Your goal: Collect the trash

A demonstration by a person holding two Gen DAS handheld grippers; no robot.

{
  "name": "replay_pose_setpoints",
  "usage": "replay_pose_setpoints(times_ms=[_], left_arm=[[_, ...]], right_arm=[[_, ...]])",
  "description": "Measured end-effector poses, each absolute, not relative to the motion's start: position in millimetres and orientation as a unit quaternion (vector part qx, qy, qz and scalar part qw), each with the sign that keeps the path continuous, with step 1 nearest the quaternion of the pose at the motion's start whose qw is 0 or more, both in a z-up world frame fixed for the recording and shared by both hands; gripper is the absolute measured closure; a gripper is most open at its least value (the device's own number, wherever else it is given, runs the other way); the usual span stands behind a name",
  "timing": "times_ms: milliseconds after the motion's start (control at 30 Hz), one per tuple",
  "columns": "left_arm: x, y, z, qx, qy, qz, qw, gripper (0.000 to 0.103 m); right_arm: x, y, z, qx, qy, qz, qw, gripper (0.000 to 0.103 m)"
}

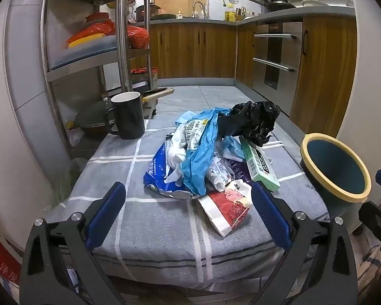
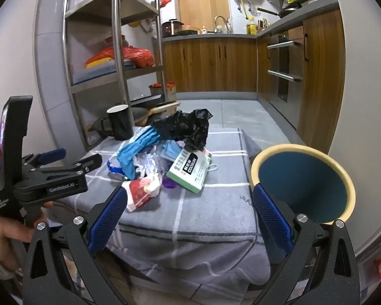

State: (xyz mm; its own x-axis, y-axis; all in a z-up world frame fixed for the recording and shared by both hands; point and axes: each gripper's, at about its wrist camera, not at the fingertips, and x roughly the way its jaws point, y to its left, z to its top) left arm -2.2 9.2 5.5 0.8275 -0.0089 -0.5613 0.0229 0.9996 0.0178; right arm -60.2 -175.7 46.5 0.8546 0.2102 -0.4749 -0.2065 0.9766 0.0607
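So there's one messy pile of trash mid-way across the grey checked cloth-covered table: one crumpled black plastic bag, one blue plastic bag, one green-and-white cardboard box, one red-and-white packet, other wrappers I can't count. One black mug at the far left corner, one blue bin with a cream rim just off the right edge. Left gripper and right gripper both gape wide over the near edge, holding nothing.

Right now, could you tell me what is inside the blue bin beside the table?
The blue bin shows only bare blue wall inside; no trash is visible. Its bottom is out of sight.
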Motion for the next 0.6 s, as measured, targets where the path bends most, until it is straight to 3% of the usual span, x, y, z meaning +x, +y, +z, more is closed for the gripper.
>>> replay_pose_setpoints(times_ms=[600], left_arm=[[-5.9,17.9,7.5,0.003,0.295,-0.005,0.955,0.006]], right_arm=[[-63.8,-179.2,48.9,0.012,0.250,0.107,0.962,0.005]])
